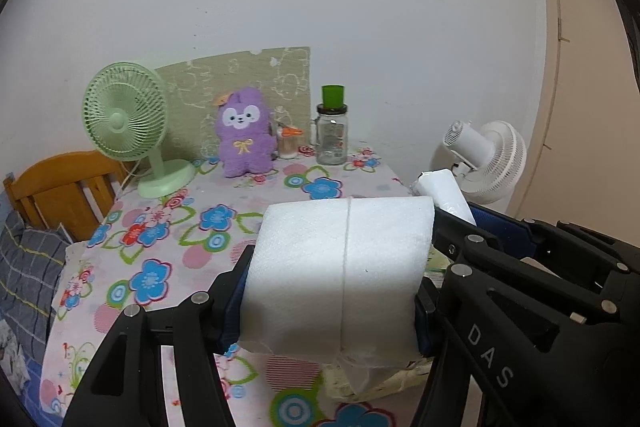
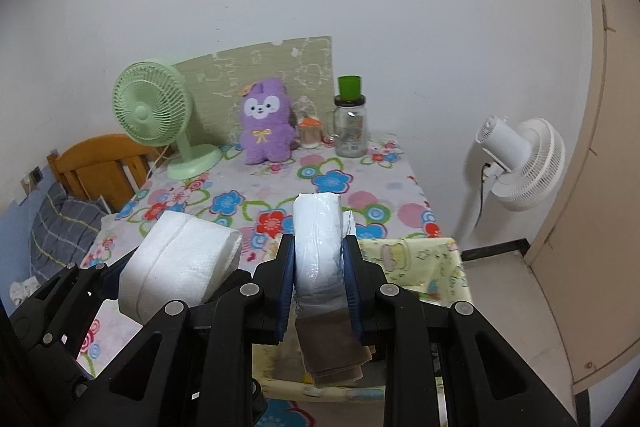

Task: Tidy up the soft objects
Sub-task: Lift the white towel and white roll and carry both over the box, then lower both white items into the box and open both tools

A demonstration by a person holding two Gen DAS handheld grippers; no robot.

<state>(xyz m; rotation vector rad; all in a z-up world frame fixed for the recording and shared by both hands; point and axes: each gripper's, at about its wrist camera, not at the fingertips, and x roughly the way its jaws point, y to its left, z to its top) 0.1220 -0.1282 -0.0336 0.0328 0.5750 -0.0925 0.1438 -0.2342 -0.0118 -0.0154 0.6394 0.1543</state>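
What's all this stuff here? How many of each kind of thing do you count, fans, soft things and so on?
Fans: 2, green desk fan and white standing fan
Soft things: 3, purple plush toy, tissue roll, white wrapped pack
Jars: 2, glass jar with green cap, small jar
Total: 7
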